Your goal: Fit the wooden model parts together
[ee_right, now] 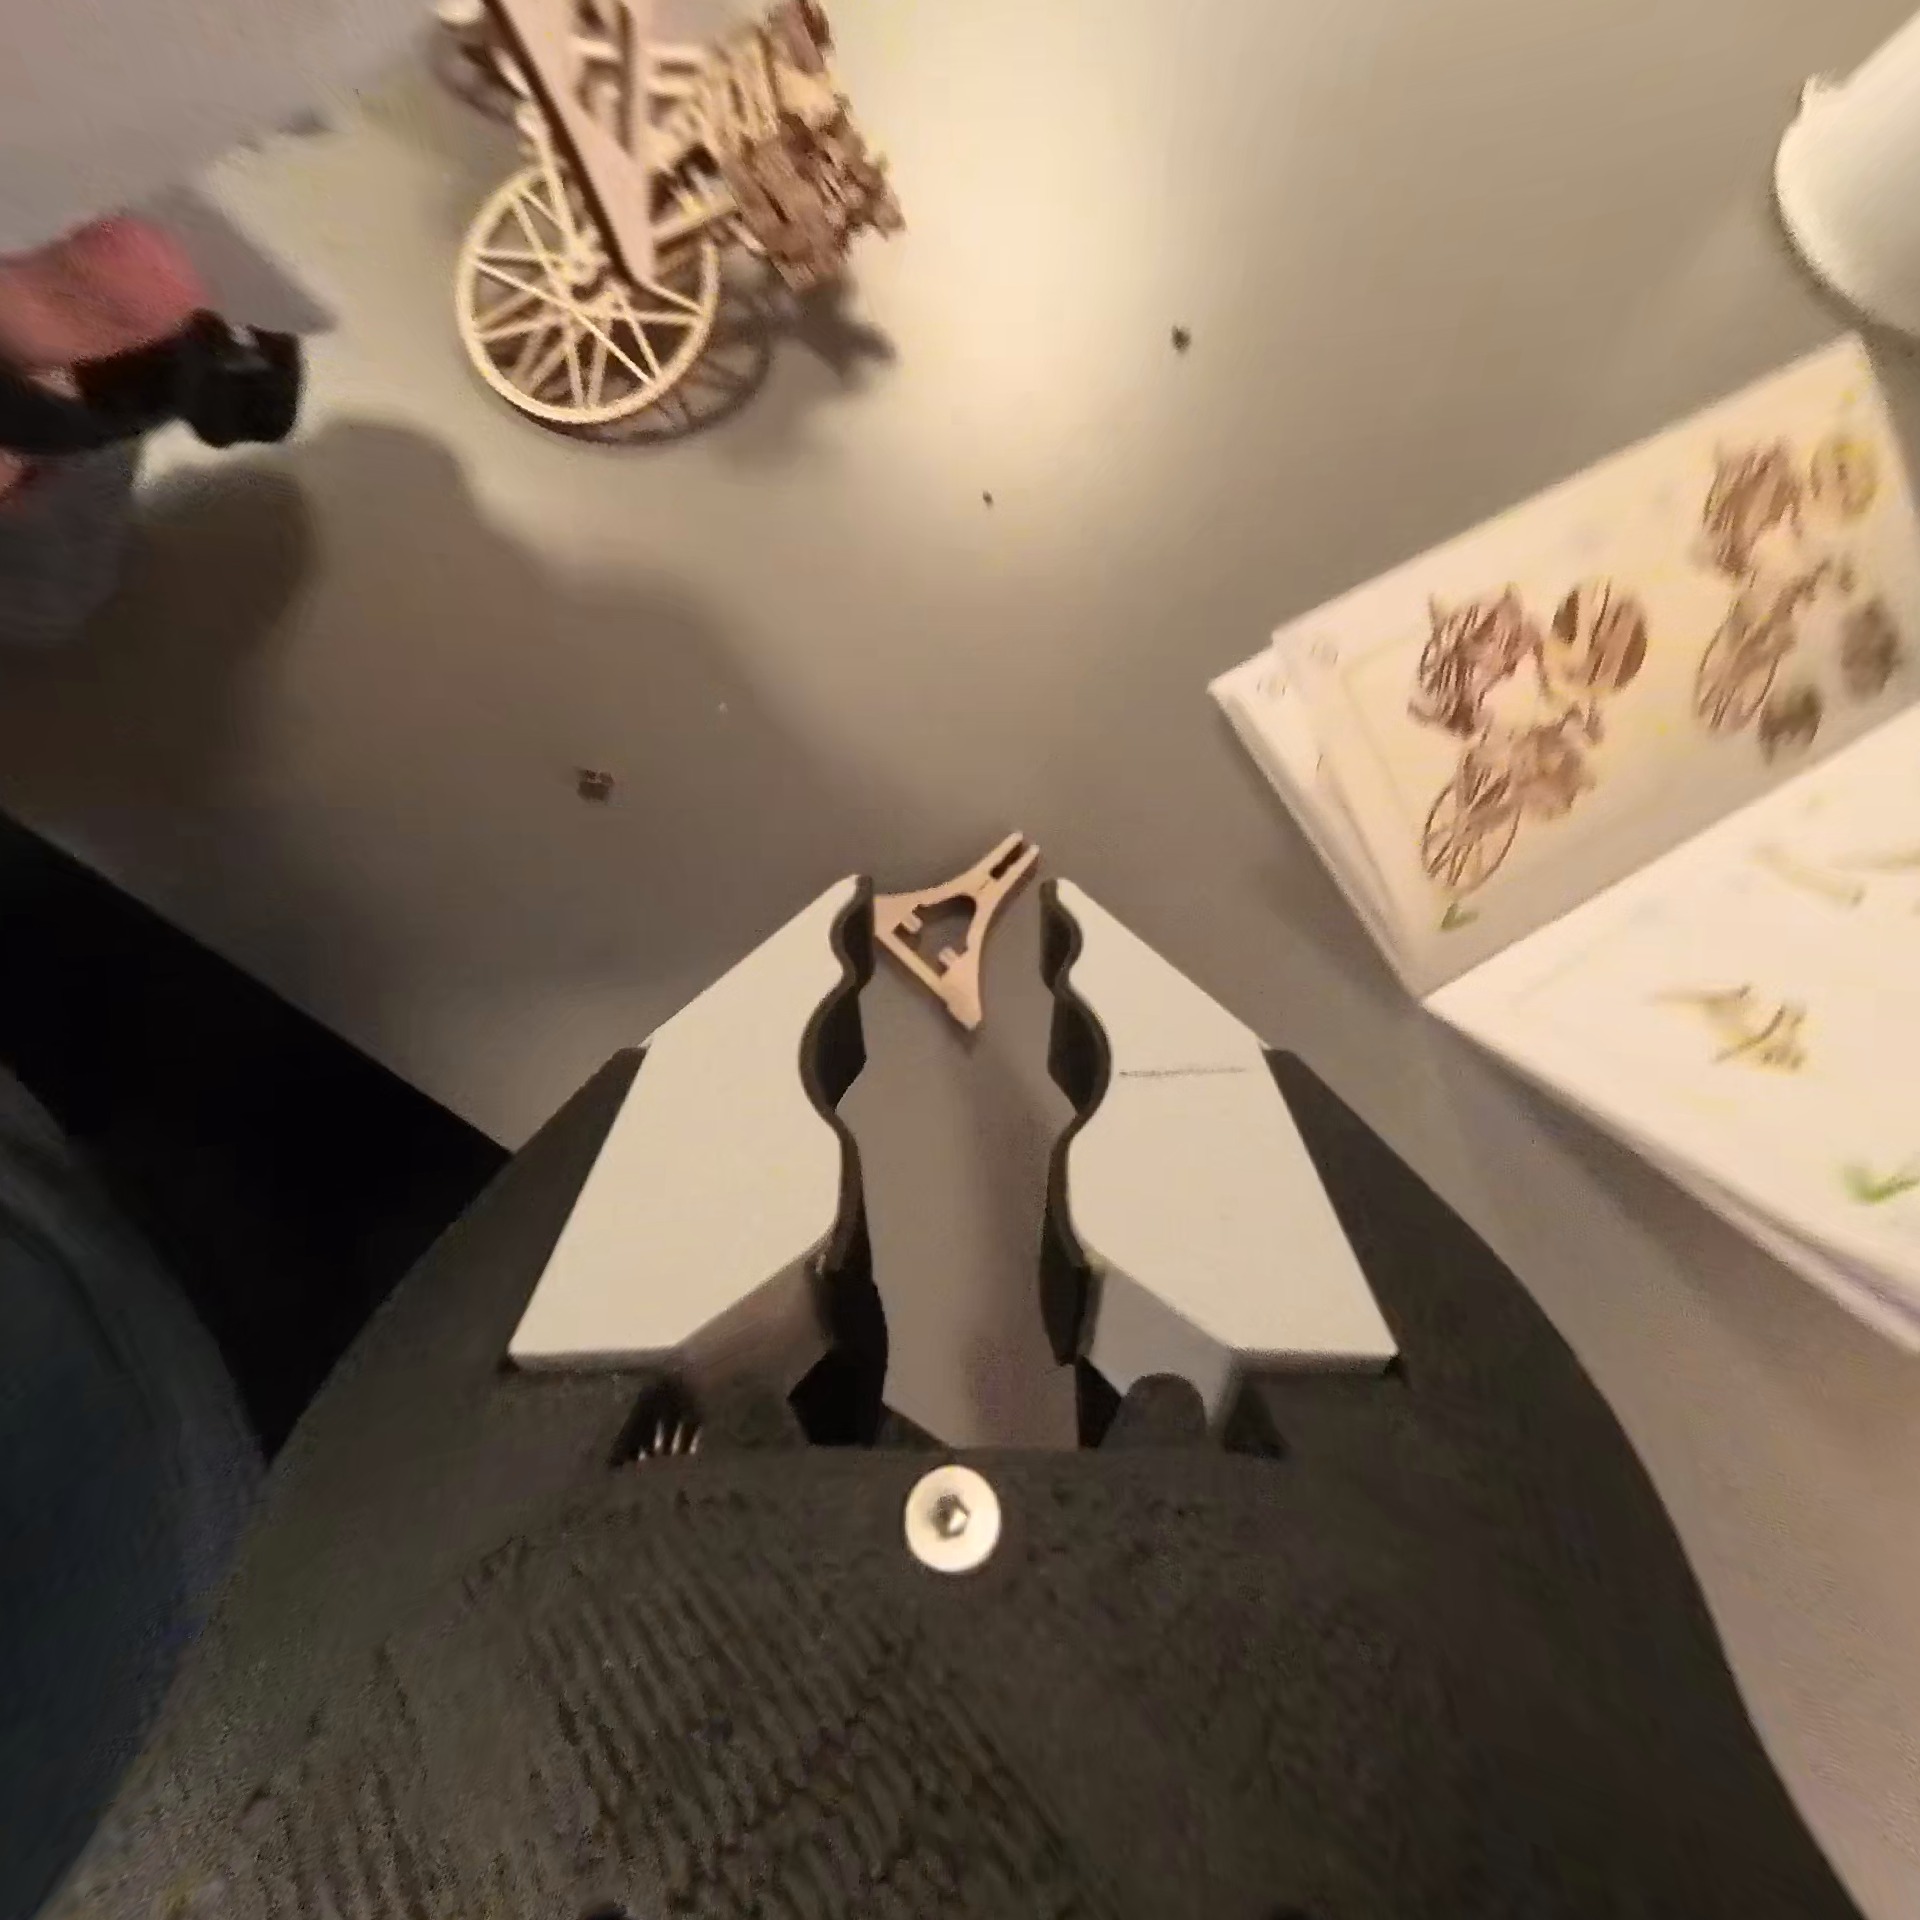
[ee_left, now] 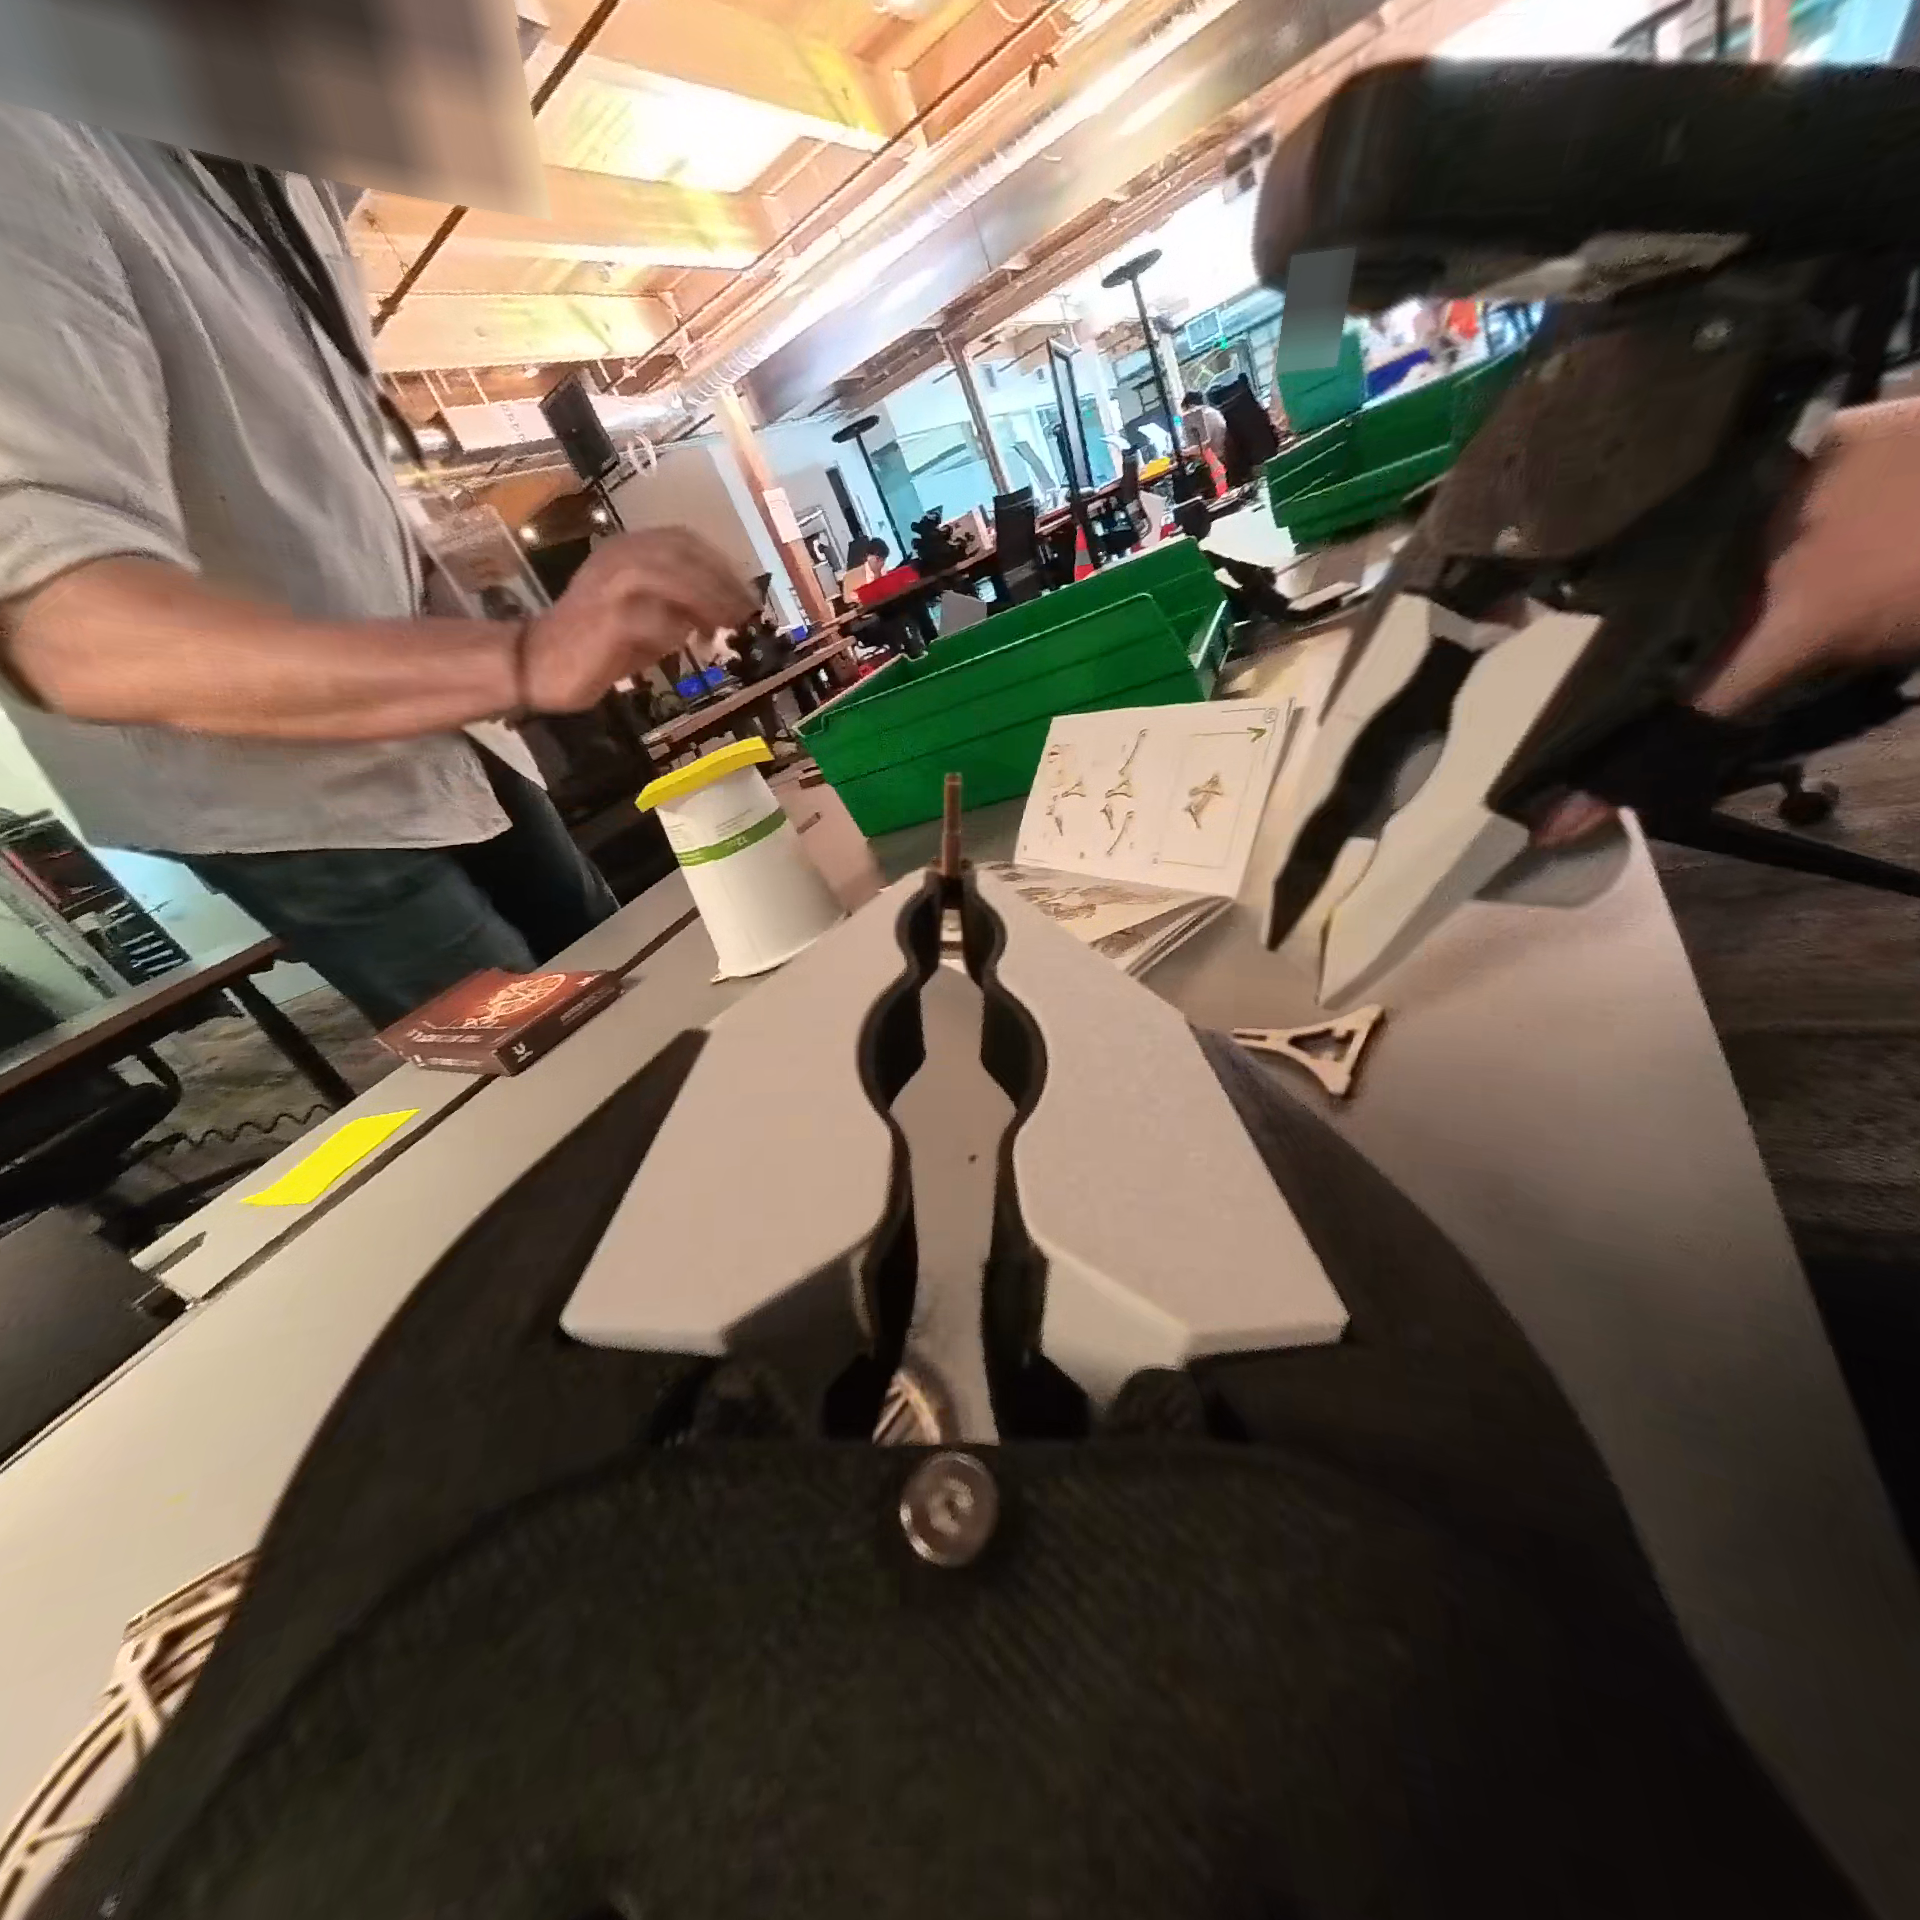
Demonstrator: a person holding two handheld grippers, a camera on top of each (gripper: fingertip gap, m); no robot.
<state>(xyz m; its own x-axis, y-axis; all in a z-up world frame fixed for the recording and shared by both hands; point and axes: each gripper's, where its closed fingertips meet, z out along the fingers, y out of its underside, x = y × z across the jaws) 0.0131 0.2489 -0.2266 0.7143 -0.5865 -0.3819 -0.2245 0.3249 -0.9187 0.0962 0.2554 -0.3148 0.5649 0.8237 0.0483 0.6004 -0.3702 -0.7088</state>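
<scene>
Jaws of the right gripper (ee_right: 951,899) stand apart, straddling a small triangular wooden part (ee_right: 951,935) that lies flat on the grey table (ee_right: 935,468) between the fingertips, not yet pinched; the left gripper (ee_left: 951,883) is closed on a thin wooden pin (ee_left: 952,826) that projects upright beyond its tips. Ahead and left of the right jaws stands the partly built wooden model (ee_right: 665,208), a spoked wheel and a latticed frame already joined (the image is blurred, so finer joints cannot be read). Right of those jaws lies the open instruction booklet (ee_right: 1610,727). Judged from this, the main assembly is done in part; the triangular part and the pin remain to be fitted.
</scene>
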